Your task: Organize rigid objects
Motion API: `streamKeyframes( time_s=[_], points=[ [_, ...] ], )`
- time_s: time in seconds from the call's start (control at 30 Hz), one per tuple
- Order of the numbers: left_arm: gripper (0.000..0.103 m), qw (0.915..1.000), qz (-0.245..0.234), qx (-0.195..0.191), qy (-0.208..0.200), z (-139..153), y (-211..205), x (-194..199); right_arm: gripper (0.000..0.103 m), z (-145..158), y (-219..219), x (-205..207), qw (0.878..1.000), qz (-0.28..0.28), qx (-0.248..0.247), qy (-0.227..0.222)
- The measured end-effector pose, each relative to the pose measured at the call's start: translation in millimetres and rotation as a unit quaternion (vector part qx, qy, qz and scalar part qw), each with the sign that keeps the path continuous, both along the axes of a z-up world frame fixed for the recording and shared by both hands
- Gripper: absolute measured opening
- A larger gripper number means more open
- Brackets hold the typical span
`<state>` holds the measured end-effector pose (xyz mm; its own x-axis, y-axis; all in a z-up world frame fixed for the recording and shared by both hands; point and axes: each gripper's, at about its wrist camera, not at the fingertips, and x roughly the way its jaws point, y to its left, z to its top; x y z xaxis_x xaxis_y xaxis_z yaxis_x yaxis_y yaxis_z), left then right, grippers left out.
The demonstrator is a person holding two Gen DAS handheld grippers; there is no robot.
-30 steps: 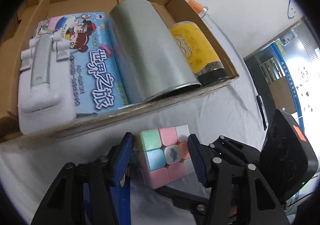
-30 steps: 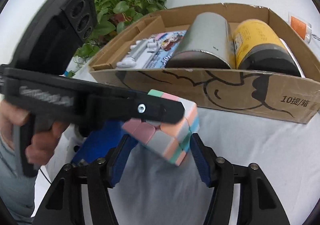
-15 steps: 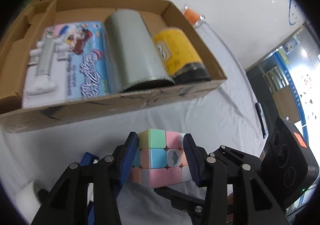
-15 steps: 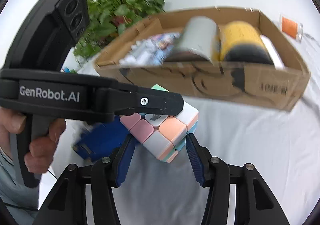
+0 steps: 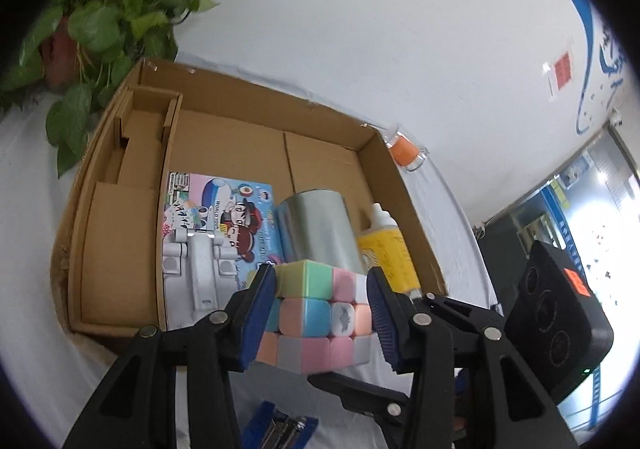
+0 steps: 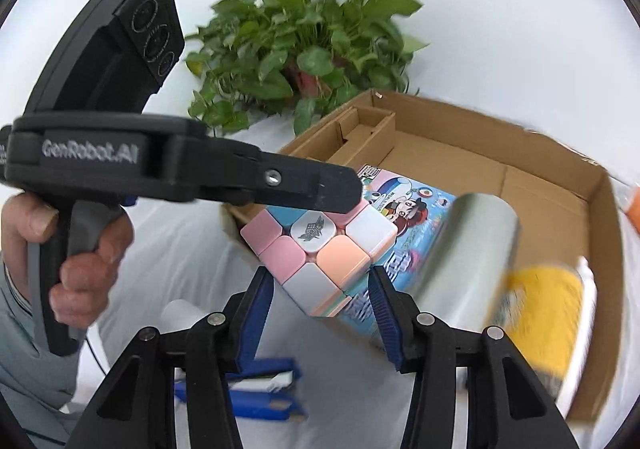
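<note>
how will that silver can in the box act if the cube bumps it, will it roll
Probably yes: the silver can lies on its side in the cardboard box, so a sideways nudge could roll it. It seems hemmed in by the game box and yellow bottle, so likely not far. Its smooth metal wall looks stiff and slippery.

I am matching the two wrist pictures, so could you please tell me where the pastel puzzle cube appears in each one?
Left wrist: the puzzle cube sits low and centre, clamped between the left gripper jaws.
Right wrist: the cube is at centre, just above the open right gripper, under the other gripper's black finger.
Shared landmark: the silver can lying in the cardboard box.
</note>
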<state>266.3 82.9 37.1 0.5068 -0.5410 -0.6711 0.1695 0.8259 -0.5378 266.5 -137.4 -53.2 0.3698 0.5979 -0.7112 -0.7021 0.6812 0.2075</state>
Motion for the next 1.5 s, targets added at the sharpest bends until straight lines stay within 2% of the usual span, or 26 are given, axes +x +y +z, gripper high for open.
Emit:
streamKeyframes(
  time_s=[0.07,0.13,0.27,0.33,0.43,0.57,0.67,0.7,0.8,0.9,0.93,0.97,1.0,1.03,1.1,1.23,1.4,1.5],
  points=[
    [0.042,0.9995,-0.002,-0.019,0.025,-15,6,13,0.046,-13,2,16,1.0,-0.001,-0.014,0.021],
    [0.041,0.9986,-0.001,-0.021,0.048,-34,7,20,0.046,-25,1,23,0.999,-0.005,-0.019,0.038],
    [0.039,0.9967,0.0,-0.032,0.075,-61,5,20,0.046,-28,-5,12,0.999,0.0,-0.037,0.037],
    [0.037,0.9965,-0.001,-0.041,0.074,-65,6,18,0.046,-26,-7,10,0.998,-0.004,-0.047,0.041],
    [0.037,0.9963,-0.005,-0.026,0.081,-70,0,13,0.049,-24,-2,7,0.997,-0.006,-0.068,0.035],
    [0.037,0.996,-0.008,-0.03,0.084,-73,-1,8,0.05,-19,4,2,0.996,-0.011,-0.084,0.027],
    [0.036,0.9981,-0.001,0.007,0.061,-63,1,-2,0.054,-7,0,-7,0.997,-0.02,-0.076,0.005],
    [0.041,0.9988,0.003,0.019,0.044,-56,3,-9,0.054,-3,-2,-9,0.998,-0.025,-0.064,0.0],
    [0.078,0.9987,0.023,0.046,0.0,-34,17,-35,0.054,-7,3,-10,0.997,-0.047,-0.058,0.018],
    [0.08,0.9966,0.038,0.064,-0.035,-24,31,-67,0.054,-2,4,-38,0.998,-0.05,-0.039,0.002],
    [0.08,0.9972,0.026,0.064,-0.026,-28,32,-73,0.059,1,0,-55,0.998,-0.051,-0.021,-0.011],
    [0.08,0.9981,0.014,0.059,-0.007,-36,33,-78,0.07,2,-5,-67,0.998,-0.054,-0.016,-0.016],
    [0.079,0.9986,0.005,0.05,0.016,-48,32,-80,0.073,0,-10,-81,0.998,-0.058,-0.012,-0.018],
    [0.079,0.9982,-0.003,0.046,0.037,-59,29,-81,0.073,-4,-16,-93,0.998,-0.059,-0.009,-0.013],
    [0.077,0.9953,-0.029,0.046,0.08,-80,17,-83,0.073,-19,-31,-118,0.998,-0.054,-0.011,0.027],
    [0.077,0.9916,-0.072,0.048,0.096,-91,-12,-83,0.074,-36,-57,-152,0.995,-0.062,-0.004,0.082],
    [0.077,0.9815,-0.108,0.112,0.111,-97,-49,-85,0.073,-52,-54,-176,0.993,-0.064,-0.012,0.102],
    [0.077,0.9804,-0.12,0.088,0.13,-96,-57,-91,0.073,-66,-42,-183,0.989,-0.077,-0.005,0.129]
  ],
)
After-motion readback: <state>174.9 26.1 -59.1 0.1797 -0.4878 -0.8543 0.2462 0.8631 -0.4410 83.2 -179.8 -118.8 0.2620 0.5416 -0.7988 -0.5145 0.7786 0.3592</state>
